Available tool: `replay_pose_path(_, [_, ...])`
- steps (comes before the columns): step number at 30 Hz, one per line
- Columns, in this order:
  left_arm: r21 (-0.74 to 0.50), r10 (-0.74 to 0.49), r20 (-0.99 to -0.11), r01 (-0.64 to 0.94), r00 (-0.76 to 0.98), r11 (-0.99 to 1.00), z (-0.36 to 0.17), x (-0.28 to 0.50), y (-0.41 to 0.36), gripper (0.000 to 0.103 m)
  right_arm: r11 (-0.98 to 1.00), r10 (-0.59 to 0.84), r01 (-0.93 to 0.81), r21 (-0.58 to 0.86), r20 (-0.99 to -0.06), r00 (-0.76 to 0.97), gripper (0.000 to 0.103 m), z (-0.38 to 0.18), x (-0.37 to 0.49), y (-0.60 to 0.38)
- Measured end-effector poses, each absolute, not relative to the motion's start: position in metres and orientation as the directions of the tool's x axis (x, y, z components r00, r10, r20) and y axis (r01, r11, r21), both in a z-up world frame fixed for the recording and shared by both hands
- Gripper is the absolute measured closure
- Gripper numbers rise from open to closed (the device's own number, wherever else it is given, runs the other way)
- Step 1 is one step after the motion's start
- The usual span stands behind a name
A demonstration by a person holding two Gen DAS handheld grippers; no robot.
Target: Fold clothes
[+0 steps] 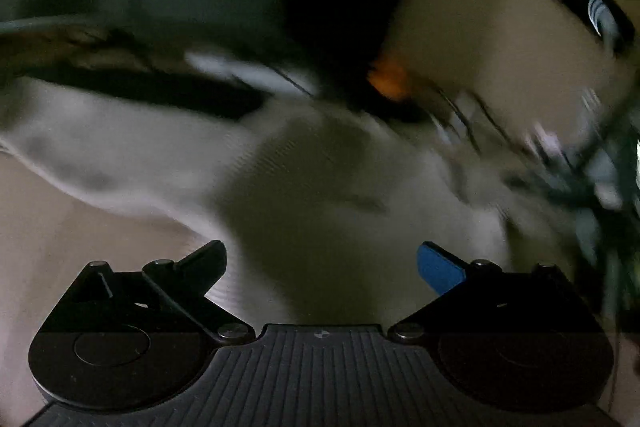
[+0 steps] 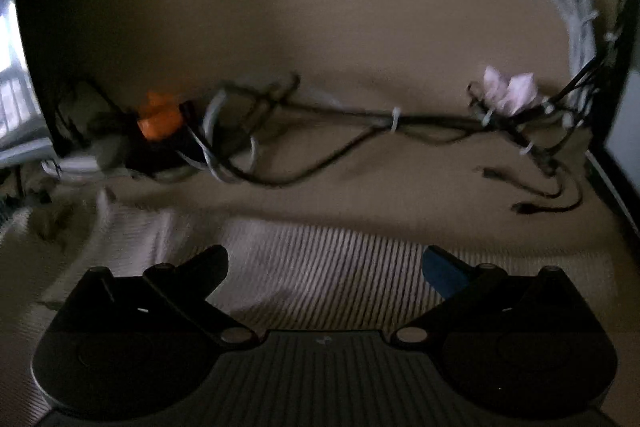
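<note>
Left gripper: jaws wide apart, nothing between them, poised over a pale crumpled garment lying on the beige surface; view blurred. Right gripper: jaws wide, empty, over a ribbed light cloth; beyond it a tangle of cables and an orange object.

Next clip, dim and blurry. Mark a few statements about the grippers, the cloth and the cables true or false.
1. Both grippers are open. True: left gripper and right gripper each show a wide gap with nothing in it.
2. The right gripper holds the ribbed cloth. False: the cloth lies beyond its spread fingers, not pinched.
3. An orange object sits among the cables. True.
4. The cables lie on the cloth. False: they lie farther back on the tan surface.
</note>
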State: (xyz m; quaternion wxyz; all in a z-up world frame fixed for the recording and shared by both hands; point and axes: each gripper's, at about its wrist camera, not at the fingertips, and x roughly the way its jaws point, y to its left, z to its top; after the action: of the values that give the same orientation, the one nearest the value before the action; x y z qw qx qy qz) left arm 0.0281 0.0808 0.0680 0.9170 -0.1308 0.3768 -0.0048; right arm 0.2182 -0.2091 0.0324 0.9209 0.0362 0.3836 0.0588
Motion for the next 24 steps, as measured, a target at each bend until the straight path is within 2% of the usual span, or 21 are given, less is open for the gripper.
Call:
replay_pose_path(2, [-0.247,-0.144,-0.719,-0.057,0.680,0.967,0.055,0.032,0.059,0.000,0.995,0.100,-0.078,0.064,-0.737,0.669,0.000,0.022,0.222,-0.209])
replay_pose_path(5, [-0.319,-0.219,-0.747,-0.050,0.628,0.946,0.037,0.036,0.049,0.000,0.996,0.067,-0.090,0.011,-0.756,0.651,0.000,0.012,0.217,-0.218])
replay_pose_path(9, [-0.323,-0.237,-0.742,-0.026,0.627,0.946,0.035,0.034,0.032,0.000,0.998,0.051,-0.064,0.013,-0.765,0.642,0.000,0.012,0.209,-0.247])
replay_pose_path(14, [-0.412,-0.331,-0.716,0.011,0.615,0.911,0.040,0.024,0.008,0.000,0.999,-0.041,0.027,-0.030,-0.768,0.639,0.000,0.015,0.186,-0.279])
replay_pose_path(16, [-0.431,-0.385,-0.718,0.064,0.580,0.900,0.041,0.016,-0.007,0.000,0.996,-0.086,0.056,-0.066,-0.764,0.639,0.000,0.019,0.175,-0.284])
replay_pose_path(19, [-0.465,-0.444,-0.703,0.113,0.556,0.878,0.050,0.012,-0.002,0.000,0.988,-0.127,0.027,-0.150,-0.708,0.695,0.000,0.036,0.150,-0.269])
replay_pose_path(21, [-0.474,-0.441,-0.676,0.110,0.590,0.874,0.060,0.011,0.015,0.000,0.993,-0.043,-0.044,-0.110,-0.681,0.731,0.000,0.051,0.128,-0.256])
replay_pose_path(24, [-0.413,-0.311,-0.636,0.029,0.706,0.910,0.077,0.021,0.058,0.000,0.981,0.141,-0.194,0.001,-0.690,0.709,0.000,0.064,0.095,-0.232])
